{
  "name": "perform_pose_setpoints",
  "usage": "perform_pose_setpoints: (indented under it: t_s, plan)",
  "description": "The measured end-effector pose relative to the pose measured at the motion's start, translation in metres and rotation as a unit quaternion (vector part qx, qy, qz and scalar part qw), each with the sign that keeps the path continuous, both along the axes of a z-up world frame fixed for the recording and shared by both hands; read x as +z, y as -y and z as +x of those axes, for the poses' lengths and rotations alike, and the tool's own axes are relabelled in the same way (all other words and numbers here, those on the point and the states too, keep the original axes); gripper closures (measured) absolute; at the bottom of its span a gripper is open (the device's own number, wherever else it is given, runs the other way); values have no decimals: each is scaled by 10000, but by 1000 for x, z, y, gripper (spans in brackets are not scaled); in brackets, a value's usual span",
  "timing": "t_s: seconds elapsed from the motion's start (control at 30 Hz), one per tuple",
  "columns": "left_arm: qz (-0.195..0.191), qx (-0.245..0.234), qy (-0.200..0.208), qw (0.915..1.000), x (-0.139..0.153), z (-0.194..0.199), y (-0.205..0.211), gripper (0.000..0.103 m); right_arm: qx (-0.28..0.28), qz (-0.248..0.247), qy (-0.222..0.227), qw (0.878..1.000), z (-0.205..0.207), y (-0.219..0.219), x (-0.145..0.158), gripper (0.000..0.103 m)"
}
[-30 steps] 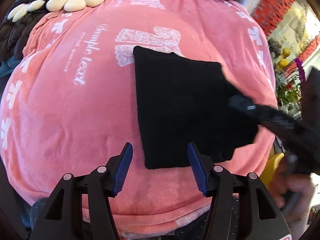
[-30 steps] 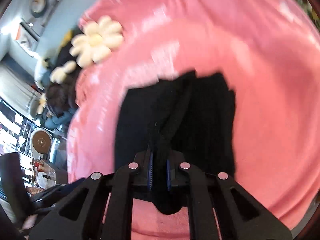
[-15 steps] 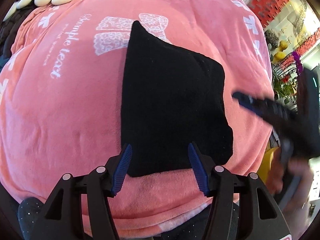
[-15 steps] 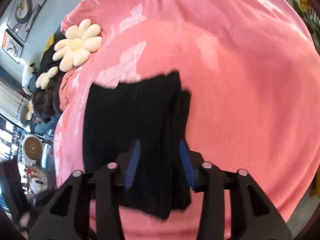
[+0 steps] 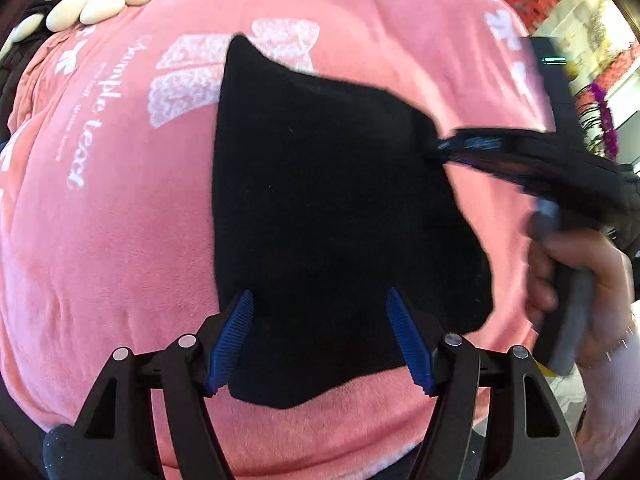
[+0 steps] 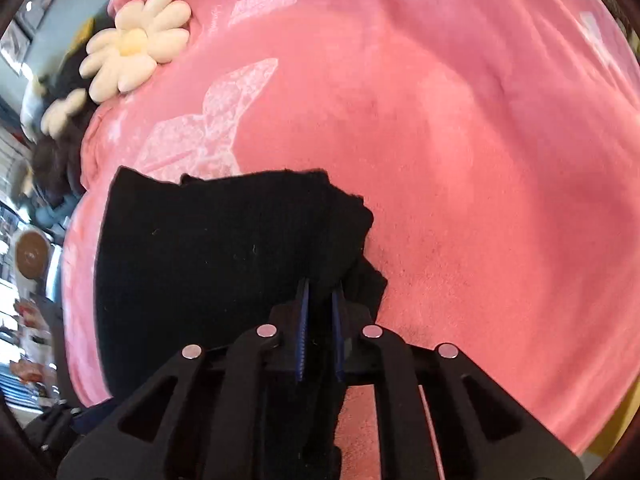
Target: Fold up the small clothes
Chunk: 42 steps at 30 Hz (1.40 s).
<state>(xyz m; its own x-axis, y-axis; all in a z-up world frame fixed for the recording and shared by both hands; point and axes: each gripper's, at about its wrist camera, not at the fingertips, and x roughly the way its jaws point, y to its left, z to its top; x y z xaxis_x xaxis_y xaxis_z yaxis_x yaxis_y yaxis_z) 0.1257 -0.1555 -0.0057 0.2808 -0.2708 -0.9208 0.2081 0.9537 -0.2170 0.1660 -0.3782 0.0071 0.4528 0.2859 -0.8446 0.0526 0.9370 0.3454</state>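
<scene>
garment: a small black knit garment [image 5: 328, 208] lies folded on a pink blanket [image 5: 112, 240], near the middle of the left wrist view, its far corner pointing to 12 o'clock.
left tool: the left tool [image 5: 320, 340] stands wide, its blue pads [image 5: 230, 336] either side of the garment's near edge, holding nothing; whether they touch the cloth i cannot tell.
right tool: the right tool [image 6: 320, 304] is narrow, pinched on the garment's edge; in the left wrist view it comes in from 3 o'clock.
just changed: half a second ago the right tool was wide over the cloth; now it has closed on a fold of it. the left tool has come nearer, so the garment's near edge now runs down between its pads.
meaning for the task: i judge a new fold is starting, with the right side gripped and ready to be carried over toward 9 o'clock; the left tool looks placed to take or pin the near edge.
left wrist view only: the whole outline of the garment, the person's right hand [image 5: 580, 272] on the right tool's handle, and white lettering on the blanket.
right wrist view only: the bunched layers [image 6: 352, 240] at the gripped edge, and the pinch itself close up.
both views: a daisy-shaped cushion [image 6: 134, 46] at about 10 o'clock.
</scene>
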Motion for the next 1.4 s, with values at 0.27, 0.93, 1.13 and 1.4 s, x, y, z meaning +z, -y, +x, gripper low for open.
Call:
perform_pose_setpoints:
  t_s: [0.27, 0.93, 1.13, 1.4]
  plan:
    - [52, -37, 58, 10000, 2, -3, -5, 36, -377, 873, -140, 9954, -128, 8, -4, 75]
    - [110, 2, 40, 9999, 11, -28, -20, 36, -631, 730, -112, 9953, -169, 12, 12, 92]
    - [-1039, 585, 41, 9929, 36, 19, -49, 35, -715, 679, 261, 9948, -110, 29, 34, 53]
    - [-397, 393, -287, 9980, -9, 88, -40, 39, -423, 474, 202, 9978, -36, -3, 15, 70]
